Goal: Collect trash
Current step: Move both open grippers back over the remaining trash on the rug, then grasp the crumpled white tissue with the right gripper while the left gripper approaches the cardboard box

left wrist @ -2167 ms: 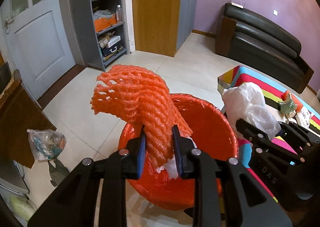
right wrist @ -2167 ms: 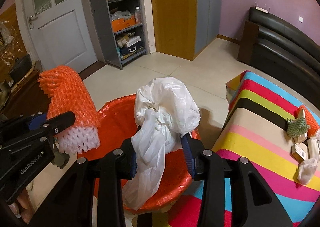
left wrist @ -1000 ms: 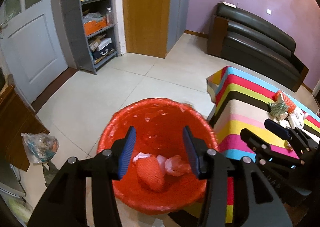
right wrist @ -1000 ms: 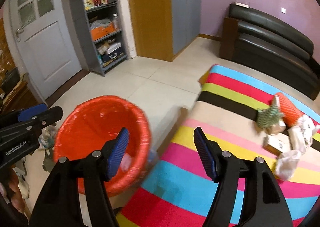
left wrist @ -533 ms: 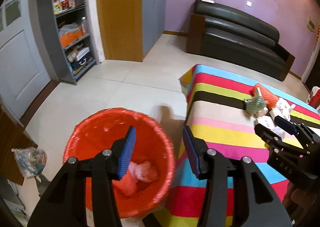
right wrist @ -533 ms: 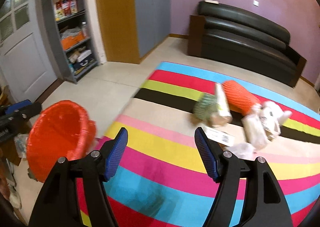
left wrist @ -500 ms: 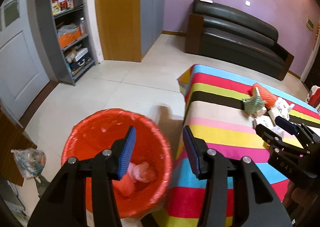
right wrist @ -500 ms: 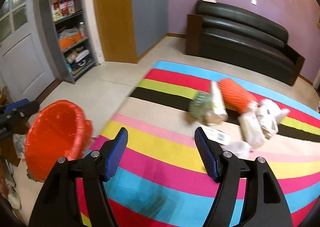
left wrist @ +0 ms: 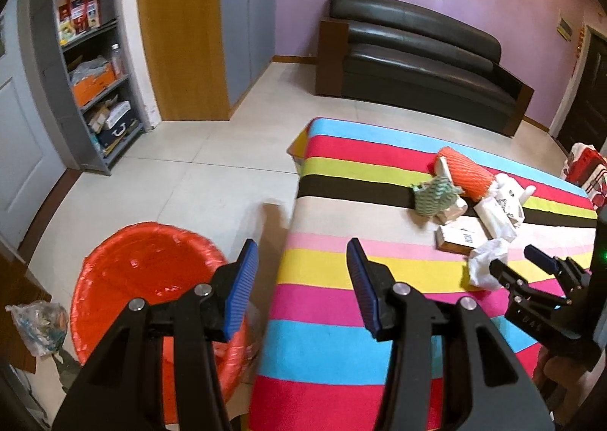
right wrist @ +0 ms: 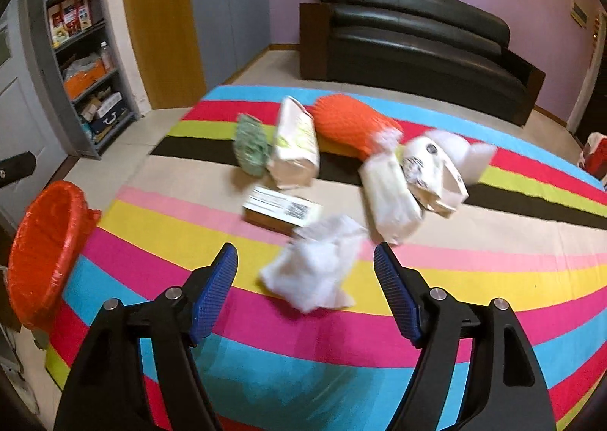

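Observation:
Trash lies in a heap on the striped cloth of the table (right wrist: 227,317): a crumpled white plastic bag (right wrist: 318,264), a small cardboard box (right wrist: 280,209), white paper bags (right wrist: 296,144), green netting (right wrist: 250,146) and an orange foam net (right wrist: 353,123). My right gripper (right wrist: 305,269) hovers just short of the white plastic bag, its jaws opening, nothing between them. My left gripper (left wrist: 301,268) is open and empty over the table's left edge, beside the red-lined bin (left wrist: 125,268). The same heap (left wrist: 470,199) shows in the left wrist view, with the right gripper (left wrist: 512,264) near it.
The bin (right wrist: 41,245) stands on the tiled floor off the table's left end. A black sofa (right wrist: 413,36) lines the purple back wall. Grey shelves (left wrist: 91,63) and a wooden wardrobe (left wrist: 182,29) stand at the left. A bagged bundle (left wrist: 34,321) lies on the floor by the bin.
Both grippers have swung right from over the bin to the table. The foam net and white bag they held earlier lie dropped in the bin. The right jaws have widened as the trash heap came closer.

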A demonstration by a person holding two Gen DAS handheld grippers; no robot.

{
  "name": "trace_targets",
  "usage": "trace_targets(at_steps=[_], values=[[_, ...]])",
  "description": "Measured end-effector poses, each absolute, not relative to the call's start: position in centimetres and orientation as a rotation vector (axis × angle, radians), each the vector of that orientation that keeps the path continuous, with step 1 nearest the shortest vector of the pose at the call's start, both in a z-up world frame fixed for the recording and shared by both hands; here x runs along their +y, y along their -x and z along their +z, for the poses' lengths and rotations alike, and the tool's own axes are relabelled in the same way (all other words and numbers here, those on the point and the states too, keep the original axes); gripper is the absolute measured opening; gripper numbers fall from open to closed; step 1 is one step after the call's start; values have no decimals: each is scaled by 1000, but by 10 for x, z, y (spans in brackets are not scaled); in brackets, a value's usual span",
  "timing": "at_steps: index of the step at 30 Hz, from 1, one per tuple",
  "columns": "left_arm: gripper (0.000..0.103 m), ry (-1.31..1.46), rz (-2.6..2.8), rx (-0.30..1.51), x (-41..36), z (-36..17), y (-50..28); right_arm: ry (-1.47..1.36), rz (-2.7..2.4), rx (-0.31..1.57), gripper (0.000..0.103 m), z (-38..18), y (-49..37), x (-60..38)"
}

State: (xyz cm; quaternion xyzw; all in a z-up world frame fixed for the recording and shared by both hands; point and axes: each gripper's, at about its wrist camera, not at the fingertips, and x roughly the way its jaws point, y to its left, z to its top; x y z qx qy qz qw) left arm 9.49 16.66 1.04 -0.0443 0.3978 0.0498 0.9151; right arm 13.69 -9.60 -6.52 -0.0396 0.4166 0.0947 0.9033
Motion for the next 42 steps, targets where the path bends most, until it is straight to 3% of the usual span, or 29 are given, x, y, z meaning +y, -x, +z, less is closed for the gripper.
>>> trace_targets(at_steps=[11, 17, 22, 25, 38, 42], values=[[47, 57, 52, 851, 126, -5, -118, 81, 213, 925, 67, -96, -156, -108], [47, 52, 32, 869, 111, -13, -128, 78, 245, 948, 49, -102, -160, -104], [47, 43, 14, 878, 99, -19, -135, 101, 284, 947, 28, -102, -161, -97], [47, 49, 1, 888, 93, -25, -141, 101, 298, 942, 23, -100, -160, -97], [47, 84, -86, 919, 49, -55, -171, 115, 260, 880, 21, -59, -161, -143], [56, 67, -130, 932, 26, -69, -180, 125, 239, 860, 21, -45, -160, -160]])
